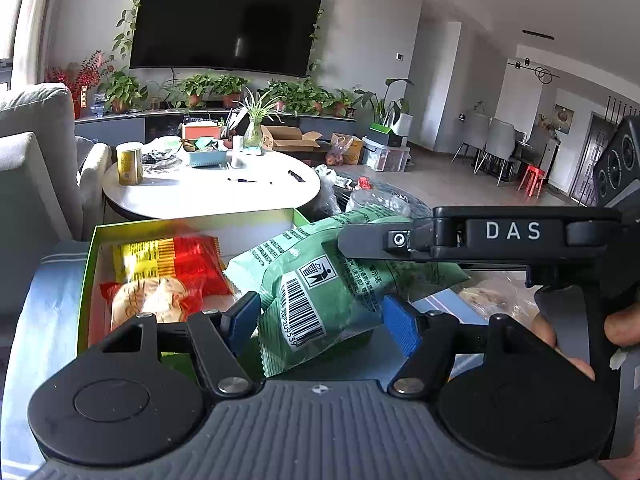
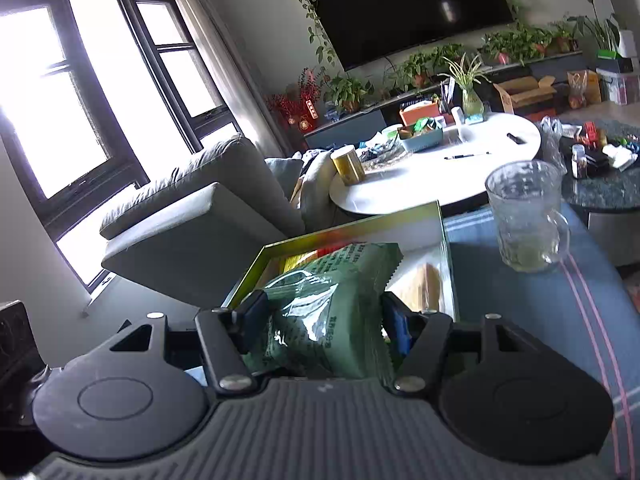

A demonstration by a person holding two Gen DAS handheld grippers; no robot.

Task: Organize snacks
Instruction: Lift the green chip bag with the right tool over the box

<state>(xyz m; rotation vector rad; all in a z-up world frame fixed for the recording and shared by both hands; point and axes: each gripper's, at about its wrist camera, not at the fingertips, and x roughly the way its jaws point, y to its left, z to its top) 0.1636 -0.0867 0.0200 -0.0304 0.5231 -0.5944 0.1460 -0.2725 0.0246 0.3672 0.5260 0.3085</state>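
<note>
Left wrist view: we see the green bag (image 1: 320, 292) lying slantwise, long axis running from its barcode end near us up toward the box's (image 1: 90, 264) far right corner. Our left gripper (image 1: 320, 320) is spread wide; its blue pads (image 1: 402, 326) flank the barcode end, apparently without pinching it. Our right gripper (image 1: 360, 242) comes in from the right and reaches the bag's upper part. Left of the bag, inside the box, lies a red snack pack (image 1: 168, 276).

Right wrist view: our right gripper (image 2: 320, 320) is clamped on the green bag (image 2: 336, 300), pads pressed into both sides; the bag sticks forward past the fingertips, over the box's (image 2: 256, 260) near edge. A glass mug (image 2: 528, 216) stands right of the box on the blue cloth (image 2: 520, 304).
</note>
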